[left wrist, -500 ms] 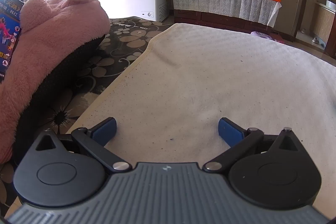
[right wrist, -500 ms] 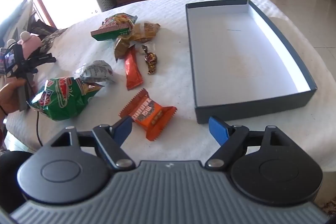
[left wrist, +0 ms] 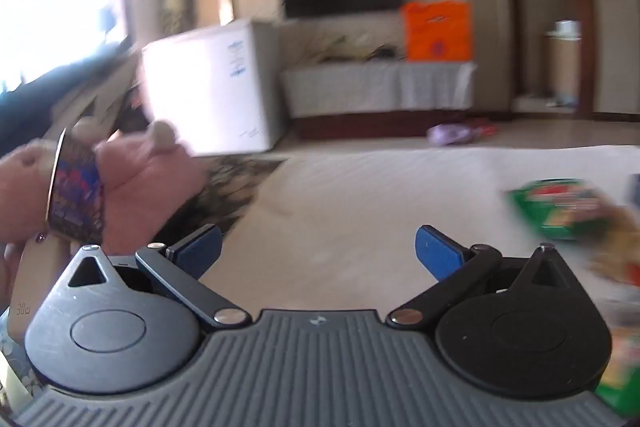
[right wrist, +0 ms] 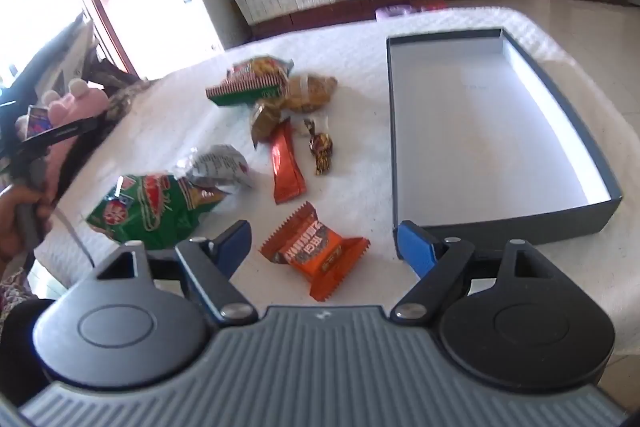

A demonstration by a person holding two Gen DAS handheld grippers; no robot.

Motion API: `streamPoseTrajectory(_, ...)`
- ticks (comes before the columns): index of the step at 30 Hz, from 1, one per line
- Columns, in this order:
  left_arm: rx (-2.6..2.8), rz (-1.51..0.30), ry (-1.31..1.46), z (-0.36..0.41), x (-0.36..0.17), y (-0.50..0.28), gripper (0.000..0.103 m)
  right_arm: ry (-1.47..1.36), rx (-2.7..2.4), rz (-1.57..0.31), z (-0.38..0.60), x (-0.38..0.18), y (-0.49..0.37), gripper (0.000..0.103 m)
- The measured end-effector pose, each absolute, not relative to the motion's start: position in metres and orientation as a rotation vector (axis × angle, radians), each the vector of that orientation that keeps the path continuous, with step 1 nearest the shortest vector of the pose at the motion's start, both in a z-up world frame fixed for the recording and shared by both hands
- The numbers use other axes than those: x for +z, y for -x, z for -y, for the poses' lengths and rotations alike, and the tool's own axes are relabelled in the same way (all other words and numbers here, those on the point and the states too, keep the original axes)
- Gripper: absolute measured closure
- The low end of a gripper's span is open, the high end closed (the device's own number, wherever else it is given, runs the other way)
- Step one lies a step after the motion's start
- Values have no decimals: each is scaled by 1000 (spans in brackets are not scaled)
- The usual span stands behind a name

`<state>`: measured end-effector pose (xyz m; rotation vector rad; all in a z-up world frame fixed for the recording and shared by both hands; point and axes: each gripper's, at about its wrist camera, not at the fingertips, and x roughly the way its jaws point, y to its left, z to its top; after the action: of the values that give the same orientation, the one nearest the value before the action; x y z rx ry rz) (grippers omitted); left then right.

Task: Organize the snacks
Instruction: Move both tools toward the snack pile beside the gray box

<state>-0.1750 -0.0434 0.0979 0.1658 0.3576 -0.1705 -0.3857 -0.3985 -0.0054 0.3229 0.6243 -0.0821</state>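
Note:
In the right wrist view my right gripper (right wrist: 322, 241) stands open just above a square orange snack pack (right wrist: 314, 251), which lies on the white cloth between the blue pads without touching them. Further off lie a long orange bar (right wrist: 286, 165), a green chip bag (right wrist: 154, 211), a silver pouch (right wrist: 218, 165), a wrapped candy (right wrist: 320, 147), a second green bag (right wrist: 250, 81) and brown pastry packs (right wrist: 308, 93). A dark shallow box (right wrist: 600, 215) with a white inside sits to the right. My left gripper (left wrist: 316, 253) is open over bare cloth, a blurred green bag (left wrist: 560, 207) at its right.
A pink plush toy (left wrist: 132, 187) and a small colourful card (left wrist: 74, 195) sit at the table's left edge. A hand (right wrist: 20, 223) holds the left gripper's handle there. Beyond the table stand a white freezer (left wrist: 212, 95), a covered cabinet and an orange box (left wrist: 436, 31).
The left wrist view has swung up and to the right, blurred, bringing a green bag into sight. The right gripper has moved in over the orange pack, which now lies between its fingers.

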Motion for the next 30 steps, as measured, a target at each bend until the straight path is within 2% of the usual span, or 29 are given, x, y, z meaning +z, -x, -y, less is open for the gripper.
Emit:
streamPoseTrajectory(4,-317,-352,-105,102,111,273,0,-345,-85,-571,404,1,402,21)
streamPoseTrajectory(10,-276,-332,-256,176,93,338,0,-242,-105,-616,393,3,410,21)
streamPoseTrajectory(17,-245,-365,-265,176,73,326,0,23,-30,-586,350,-2,412,21)
streamPoseTrajectory(24,-228,-509,-157,164,57,294,0,35,45,-555,346,-1,397,21)
streamPoseTrajectory(30,-244,-516,-129,167,45,266,0,13,33,-560,355,-7,380,21)
